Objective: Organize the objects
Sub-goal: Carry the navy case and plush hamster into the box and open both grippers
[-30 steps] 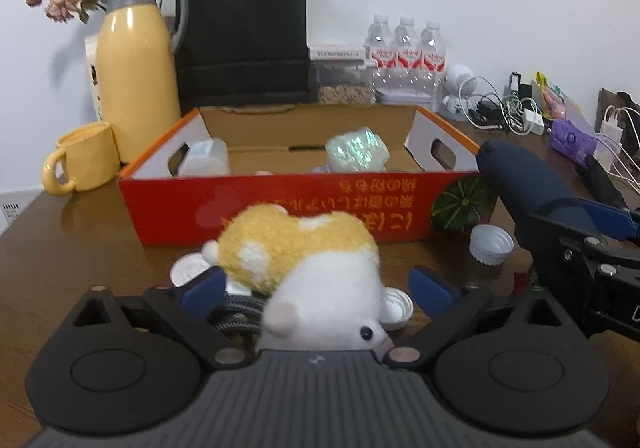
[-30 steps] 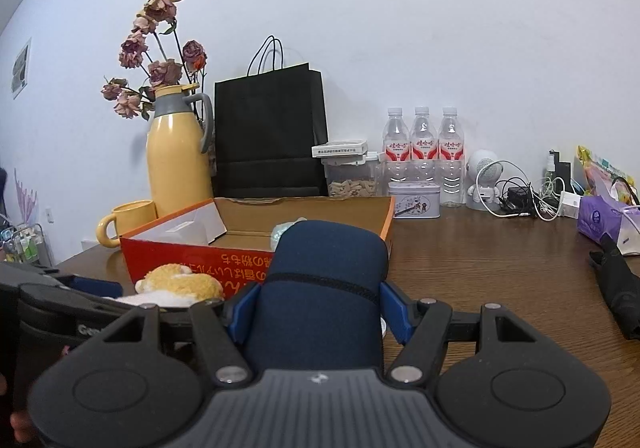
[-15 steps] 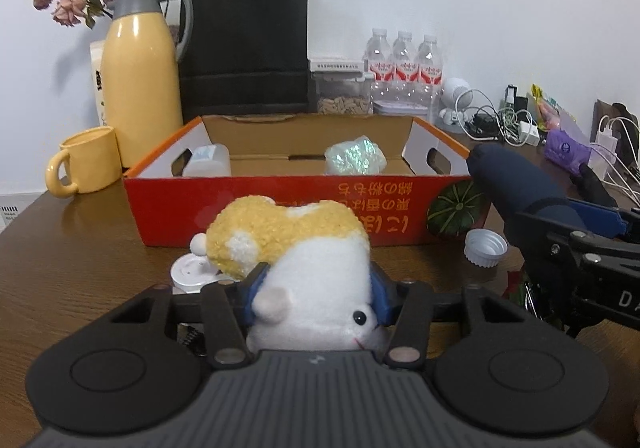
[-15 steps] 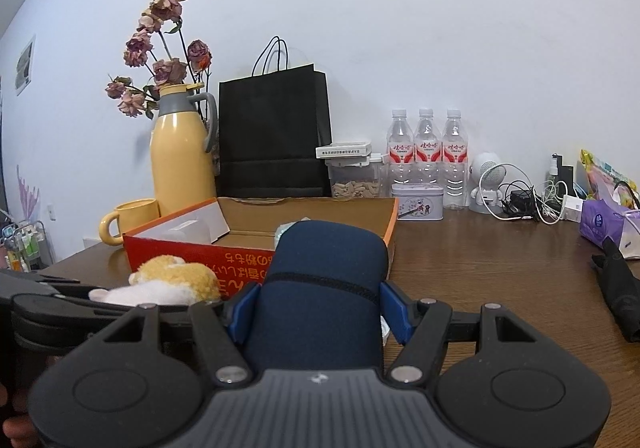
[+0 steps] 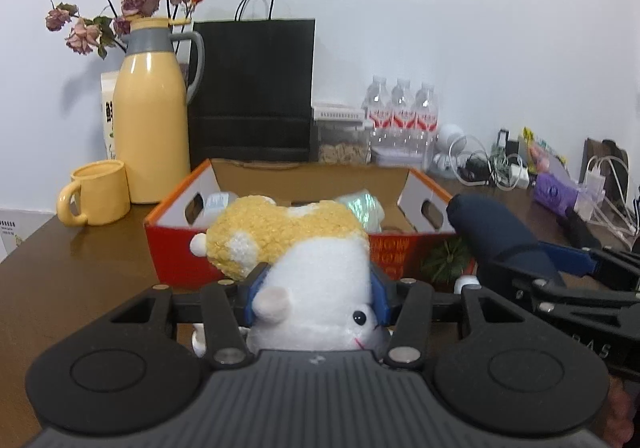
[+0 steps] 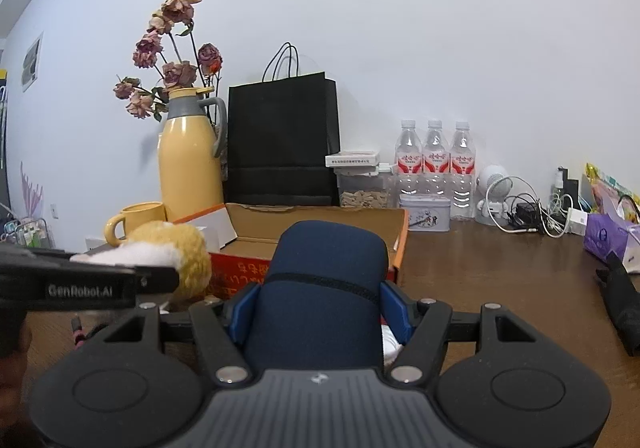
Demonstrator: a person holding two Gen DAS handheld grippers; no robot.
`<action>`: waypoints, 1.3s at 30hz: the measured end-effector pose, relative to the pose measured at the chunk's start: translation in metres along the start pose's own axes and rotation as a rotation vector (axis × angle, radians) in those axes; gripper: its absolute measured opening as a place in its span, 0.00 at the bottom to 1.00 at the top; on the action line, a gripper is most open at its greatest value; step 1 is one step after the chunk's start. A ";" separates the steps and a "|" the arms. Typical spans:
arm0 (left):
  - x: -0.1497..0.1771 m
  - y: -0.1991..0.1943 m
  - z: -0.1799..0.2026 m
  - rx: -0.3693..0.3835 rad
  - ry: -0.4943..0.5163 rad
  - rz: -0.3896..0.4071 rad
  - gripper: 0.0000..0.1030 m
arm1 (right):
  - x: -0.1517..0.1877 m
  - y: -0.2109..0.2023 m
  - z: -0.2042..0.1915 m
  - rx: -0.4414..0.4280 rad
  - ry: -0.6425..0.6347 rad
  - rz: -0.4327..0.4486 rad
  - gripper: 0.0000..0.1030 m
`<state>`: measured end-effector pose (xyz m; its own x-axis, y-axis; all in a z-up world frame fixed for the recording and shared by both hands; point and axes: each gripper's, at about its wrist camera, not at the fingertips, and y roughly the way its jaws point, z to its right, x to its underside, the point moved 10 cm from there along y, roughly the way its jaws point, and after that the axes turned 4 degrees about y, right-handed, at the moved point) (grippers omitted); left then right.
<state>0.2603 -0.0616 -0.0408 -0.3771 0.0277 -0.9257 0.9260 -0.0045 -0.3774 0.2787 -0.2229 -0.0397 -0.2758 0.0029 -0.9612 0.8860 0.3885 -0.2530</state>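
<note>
A white and yellow plush hamster (image 5: 320, 268) is pinched between the blue pads of my left gripper (image 5: 318, 288), which is shut on it and holds it above the table, just in front of the red cardboard box (image 5: 176, 252). The toy also shows at the left of the right wrist view (image 6: 180, 248). My right gripper (image 6: 320, 312) is shut on a dark blue fabric-covered cylinder (image 6: 324, 276), held to the right of the plush near the box's right front corner (image 6: 396, 248). Inside the box lie a white item (image 5: 218, 203) and a shiny greenish packet (image 5: 366, 207).
A yellow jug (image 5: 152, 135) with dried roses and a yellow mug (image 5: 100, 197) stand left of the box; a black paper bag (image 5: 256, 87) and water bottles (image 5: 400, 115) stand behind it. A green striped ball (image 5: 446, 264) and a white cap (image 5: 466, 282) lie by the box front. Cables (image 6: 532, 215) and a purple pack (image 6: 608, 240) crowd the right.
My left gripper's jaws closed onto the plush hamster, then lifted it off the table toward the box. The right gripper and its blue cylinder stayed put.
</note>
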 end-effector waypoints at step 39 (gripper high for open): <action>-0.072 0.182 -0.027 -0.025 -0.102 -0.133 0.55 | -0.048 0.194 0.019 0.145 -0.032 -0.202 0.63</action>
<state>0.4562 -0.0378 -0.0426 -0.4949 -0.0748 -0.8657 0.8674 0.0170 -0.4973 0.4707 -0.1652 -0.0448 -0.4428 -0.0919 -0.8919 0.8590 0.2417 -0.4514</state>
